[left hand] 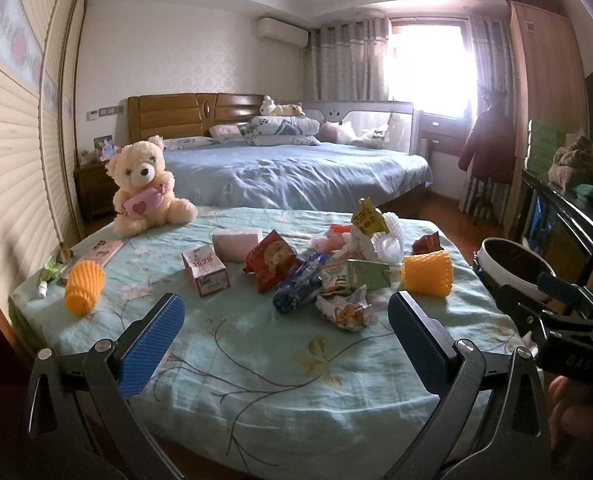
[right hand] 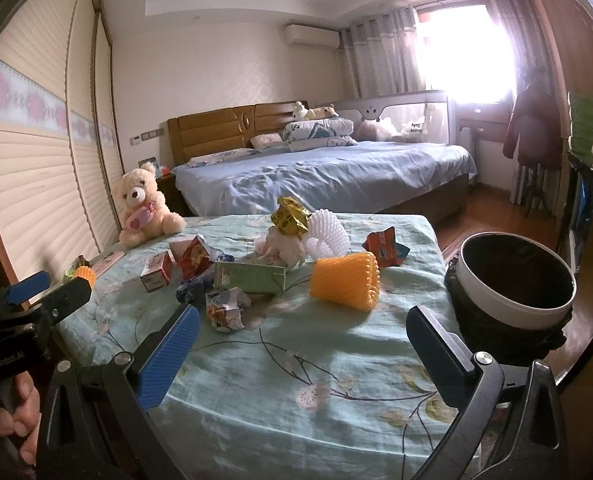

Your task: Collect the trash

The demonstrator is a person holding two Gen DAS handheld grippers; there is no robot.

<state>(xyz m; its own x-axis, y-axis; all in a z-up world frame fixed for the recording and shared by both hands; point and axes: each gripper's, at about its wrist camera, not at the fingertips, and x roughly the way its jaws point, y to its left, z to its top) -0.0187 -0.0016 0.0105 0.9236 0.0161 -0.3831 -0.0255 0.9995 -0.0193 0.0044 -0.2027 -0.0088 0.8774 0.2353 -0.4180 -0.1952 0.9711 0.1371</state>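
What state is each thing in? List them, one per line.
Left gripper: open, empty.
Right gripper: open, empty.
Trash bin: open, bag-lined, looks empty.
Green carton: lying flat.
Red-and-white carton: upright, crumpled.
Cartoon wrapper: crumpled.
Orange foam net: on its side.
Teddy bear: sitting upright.

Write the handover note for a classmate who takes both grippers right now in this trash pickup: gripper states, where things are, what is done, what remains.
Left gripper: open, empty, over the near edge of the bed.
Right gripper: open, empty, beside the bin.
Trash lies on the bed: crumpled paper, green carton, two orange foam nets, red snack bag, small carton, white foam net.
Bin interior looks dark; contents unclear.
Nothing is gripped yet; all the bed trash remains to be collected. Leave the teddy bear.
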